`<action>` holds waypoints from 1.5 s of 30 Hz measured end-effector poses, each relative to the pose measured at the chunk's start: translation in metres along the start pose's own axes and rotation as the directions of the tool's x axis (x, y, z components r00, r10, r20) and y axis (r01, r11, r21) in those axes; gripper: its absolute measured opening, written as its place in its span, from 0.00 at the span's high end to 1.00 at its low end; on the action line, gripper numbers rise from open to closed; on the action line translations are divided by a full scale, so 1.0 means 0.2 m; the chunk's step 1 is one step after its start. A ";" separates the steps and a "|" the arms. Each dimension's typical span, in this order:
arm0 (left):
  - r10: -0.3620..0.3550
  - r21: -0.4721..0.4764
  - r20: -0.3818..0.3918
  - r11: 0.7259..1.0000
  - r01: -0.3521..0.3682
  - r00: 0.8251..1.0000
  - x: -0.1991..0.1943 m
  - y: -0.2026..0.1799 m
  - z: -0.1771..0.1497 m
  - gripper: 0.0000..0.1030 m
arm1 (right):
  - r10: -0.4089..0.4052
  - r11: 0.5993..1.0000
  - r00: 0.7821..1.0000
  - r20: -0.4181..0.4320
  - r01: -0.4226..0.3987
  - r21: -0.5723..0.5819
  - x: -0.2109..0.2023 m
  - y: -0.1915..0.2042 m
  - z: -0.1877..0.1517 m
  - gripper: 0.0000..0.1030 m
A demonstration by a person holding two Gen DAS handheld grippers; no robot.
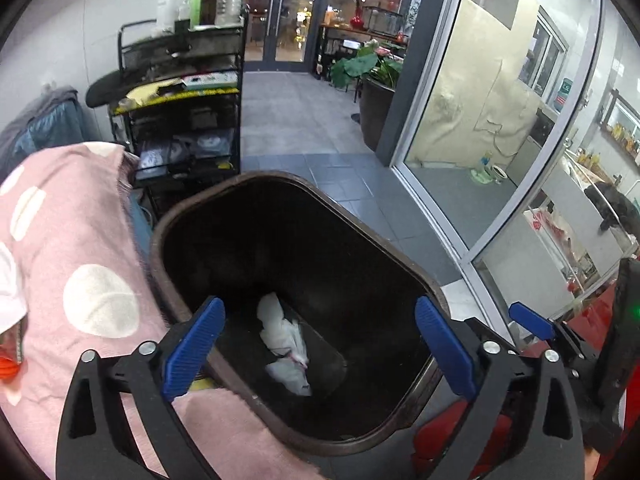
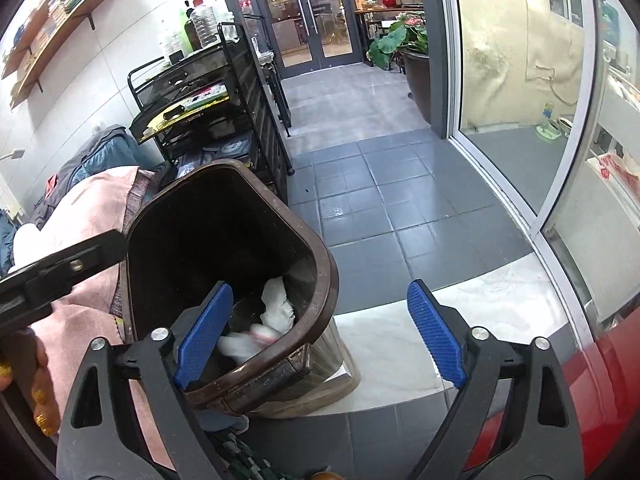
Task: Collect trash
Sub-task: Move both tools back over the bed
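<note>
With both the left gripper (image 1: 320, 354) and right gripper (image 2: 320, 334) released and empty above the bin (image 1: 404, 264), a careless withdrawal could tip it, spilling the tissues (image 1: 286, 338).

Pink dotted blanket (image 1: 80, 264) left; black cart (image 1: 188, 120) behind; potted plant (image 1: 372, 76) beyond.

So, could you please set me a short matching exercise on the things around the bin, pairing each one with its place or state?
Things:
1. white crumpled paper
2. brown bin
3. pink spotted blanket
4. left tongs

Places or states:
A. draped to the left of the bin
B. open, over the bin's mouth
C. lying at the bottom of the bin
D. standing on the floor beside the blanket

Pairs: 1-C, 2-D, 3-A, 4-B
</note>
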State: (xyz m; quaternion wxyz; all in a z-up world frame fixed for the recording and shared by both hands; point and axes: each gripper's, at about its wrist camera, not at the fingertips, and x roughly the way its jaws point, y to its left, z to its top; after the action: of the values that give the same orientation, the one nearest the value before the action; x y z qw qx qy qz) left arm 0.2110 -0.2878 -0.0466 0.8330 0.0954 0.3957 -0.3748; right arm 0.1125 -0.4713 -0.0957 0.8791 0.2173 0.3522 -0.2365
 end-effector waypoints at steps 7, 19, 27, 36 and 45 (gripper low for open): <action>-0.005 -0.025 0.044 1.000 0.006 0.999 -0.11 0.05 -0.04 0.06 | 0.028 0.999 1.000 0.007 -0.028 -0.022 -0.02 0.07 -0.02 0.11; 0.039 -0.026 0.181 0.999 -0.035 0.983 -0.45 0.11 -0.14 0.06 | 0.111 0.988 0.993 0.023 -0.108 -0.107 -0.09 0.27 -0.02 0.11; 0.097 -0.080 0.243 0.994 -0.079 0.965 -0.63 0.21 -0.25 0.06 | 0.211 0.959 0.977 0.021 -0.203 -0.196 -0.16 0.48 -0.03 0.11; 0.227 -0.146 0.263 0.970 -0.194 0.938 -0.79 0.39 -0.42 0.06 | 0.317 0.906 0.948 -0.034 -0.313 -0.285 -0.21 0.74 -0.06 0.11; 0.355 -0.246 0.213 0.921 -0.302 0.910 -0.96 0.66 -0.68 0.06 | 0.406 0.831 0.904 -0.134 -0.426 -0.358 -0.23 1.02 -0.13 0.11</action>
State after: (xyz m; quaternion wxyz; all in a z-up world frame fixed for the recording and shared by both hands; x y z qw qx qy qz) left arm 0.1459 -0.0279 -0.0149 0.9333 0.0247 0.3009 -0.1943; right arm 0.1857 -0.2839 -0.0360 0.9249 0.1207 0.3584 0.0388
